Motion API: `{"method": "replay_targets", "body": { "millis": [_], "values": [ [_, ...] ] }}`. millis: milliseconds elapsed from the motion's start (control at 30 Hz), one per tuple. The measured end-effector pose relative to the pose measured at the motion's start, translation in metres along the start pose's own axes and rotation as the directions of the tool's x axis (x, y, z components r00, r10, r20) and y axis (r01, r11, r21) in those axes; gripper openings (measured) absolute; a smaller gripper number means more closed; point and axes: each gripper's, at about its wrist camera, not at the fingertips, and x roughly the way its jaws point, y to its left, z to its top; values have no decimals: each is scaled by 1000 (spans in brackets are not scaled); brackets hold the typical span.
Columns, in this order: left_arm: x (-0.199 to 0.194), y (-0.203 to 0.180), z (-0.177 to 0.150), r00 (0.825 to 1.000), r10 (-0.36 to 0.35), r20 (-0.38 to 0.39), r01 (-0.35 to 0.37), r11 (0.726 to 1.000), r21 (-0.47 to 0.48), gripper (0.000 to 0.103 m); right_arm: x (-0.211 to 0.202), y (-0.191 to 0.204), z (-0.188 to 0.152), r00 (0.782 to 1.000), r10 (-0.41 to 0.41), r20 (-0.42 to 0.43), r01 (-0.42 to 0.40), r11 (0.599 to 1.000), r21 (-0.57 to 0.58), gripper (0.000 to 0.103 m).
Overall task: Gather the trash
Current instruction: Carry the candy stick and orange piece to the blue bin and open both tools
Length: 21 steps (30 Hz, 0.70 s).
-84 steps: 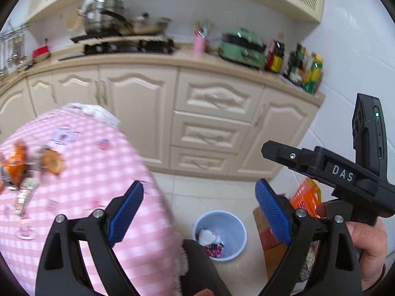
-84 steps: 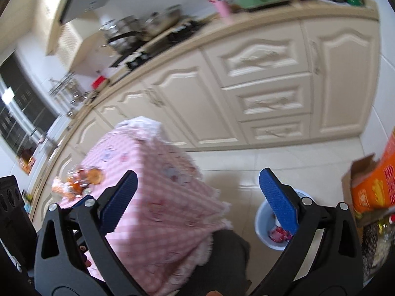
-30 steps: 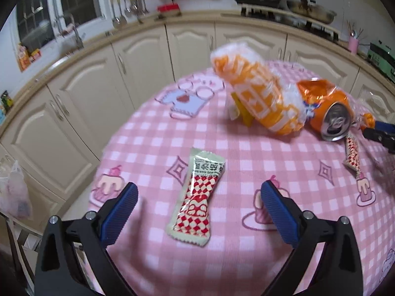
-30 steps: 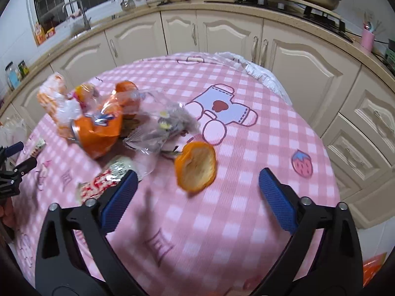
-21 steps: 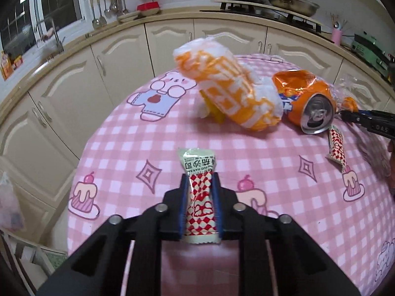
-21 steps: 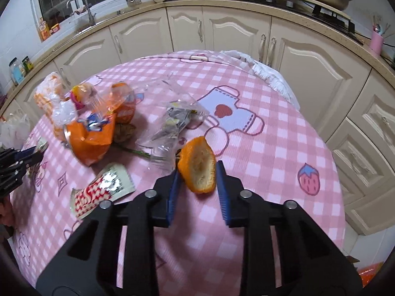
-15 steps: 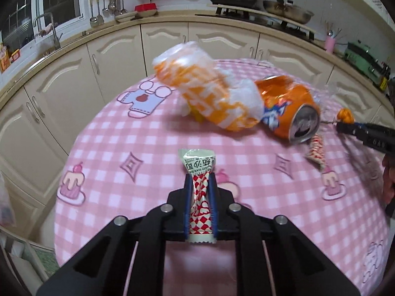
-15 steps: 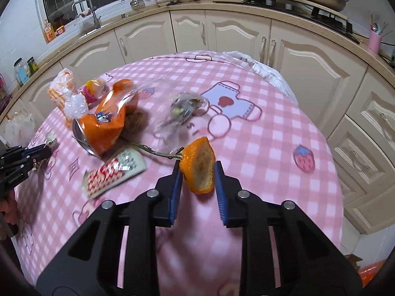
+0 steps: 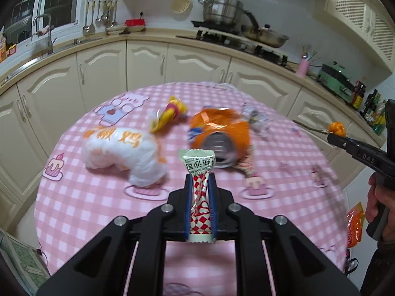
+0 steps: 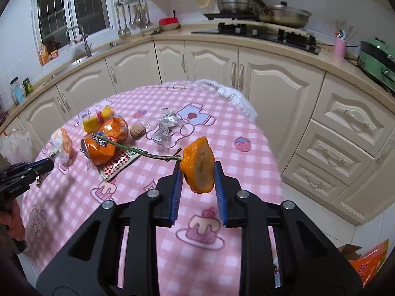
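My left gripper (image 9: 200, 180) is shut on a red-and-white candy wrapper (image 9: 198, 185) and holds it above the pink checked table (image 9: 98, 204). My right gripper (image 10: 198, 167) is shut on an orange peel (image 10: 198, 165) with a thin stem trailing left, lifted above the table (image 10: 222, 128). The right gripper with the peel (image 9: 337, 128) also shows at the right of the left wrist view. On the table lie a crushed orange can (image 9: 219, 133), a white-and-orange bag (image 9: 123, 148), a yellow wrapper (image 9: 170, 113), another red-and-white wrapper (image 10: 118, 164) and crumpled foil (image 10: 167, 123).
Cream kitchen cabinets (image 10: 271, 86) curve behind the table, with a stove and pots (image 10: 259, 12) on the counter. An orange packet (image 10: 370, 259) and a cardboard box lie on the floor at the lower right. My left gripper (image 10: 27, 170) shows at the left edge of the right wrist view.
Both grippers have closed on their items, the wrapper and the peel, and lifted them off the table. The white-and-orange bag has tipped down and the can has shifted.
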Motion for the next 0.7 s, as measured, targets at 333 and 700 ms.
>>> {"method": "replay_targets", "body": {
  "millis": [333, 700],
  "values": [
    [-20, -97, 17, 990, -129, 61, 123, 988, 97, 11, -70, -61, -19, 995, -38, 91, 28, 994, 110, 25],
    [41, -306, -8, 906, -407, -118, 424, 871, 247, 11, -112, -212, -114, 977, -212, -5, 197, 897, 396, 25]
  ]
}}
